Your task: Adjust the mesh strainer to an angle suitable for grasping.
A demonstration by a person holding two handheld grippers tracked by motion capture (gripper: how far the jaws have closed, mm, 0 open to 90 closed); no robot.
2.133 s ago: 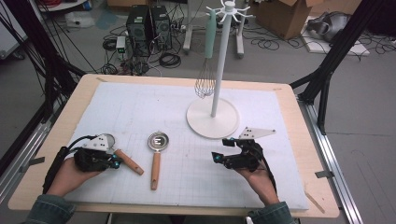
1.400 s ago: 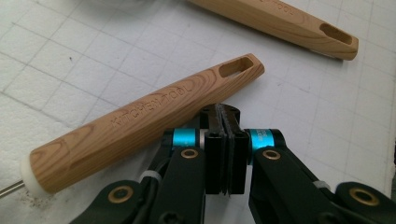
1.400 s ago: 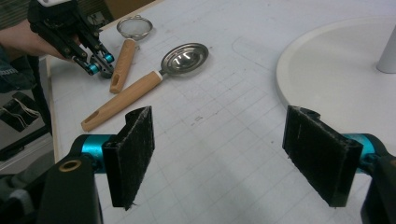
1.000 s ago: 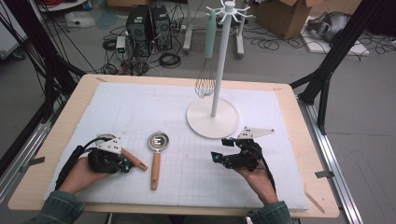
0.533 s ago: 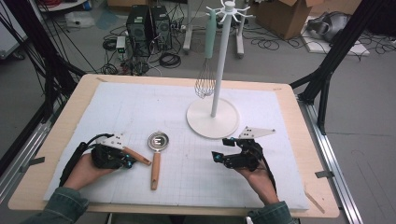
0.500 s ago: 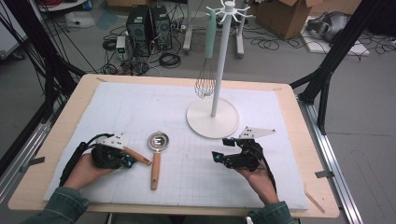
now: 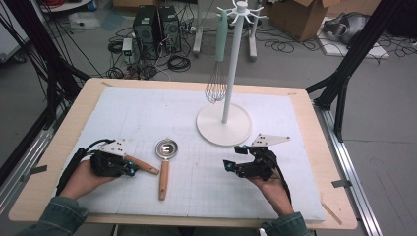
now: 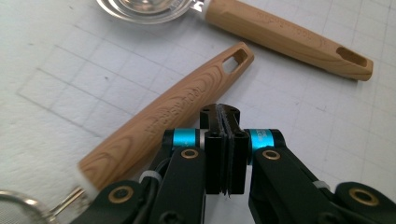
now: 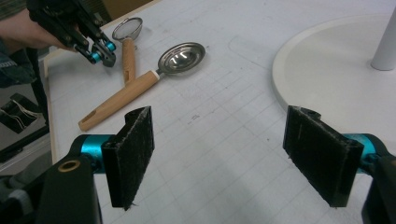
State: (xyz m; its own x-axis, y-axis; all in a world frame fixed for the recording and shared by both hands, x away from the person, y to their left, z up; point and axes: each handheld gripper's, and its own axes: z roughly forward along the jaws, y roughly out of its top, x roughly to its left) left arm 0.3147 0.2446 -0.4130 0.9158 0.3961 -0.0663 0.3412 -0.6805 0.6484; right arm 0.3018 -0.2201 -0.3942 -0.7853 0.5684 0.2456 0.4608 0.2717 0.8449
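High view: the left tool (image 7: 129, 168) now sits further right than two seconds back, its tips touching or just short of the wooden handle of the small strainer (image 7: 142, 164); the strainer's mesh end is hidden under the hand. The right tool (image 7: 231, 166) keeps its place. The scoop (image 7: 165, 149), steel bowl and wooden handle, lies just right of the strainer, with open mat between it and the right tool. The white stand (image 7: 223, 125) rises at mid-counter, a whisk (image 7: 216, 86) hanging from it. The white mat leaves a bare wooden margin of counter (image 7: 314, 123) on every side.

Left gripper view: left tool (image 8: 226, 116) clenched, pads together on nothing, above the strainer (image 8: 173, 112) handle, which is wood-grained, stamped with lettering, slotted at its far end. The scoop (image 8: 280, 35) handle lies beyond, slotted alike.

Right gripper view: right tool (image 9: 233, 149) released, jaws wide apart over bare gridded mat; the stand (image 9: 327, 84) base is near at right, the scoop (image 9: 180, 58) and strainer (image 9: 128, 46) far left.
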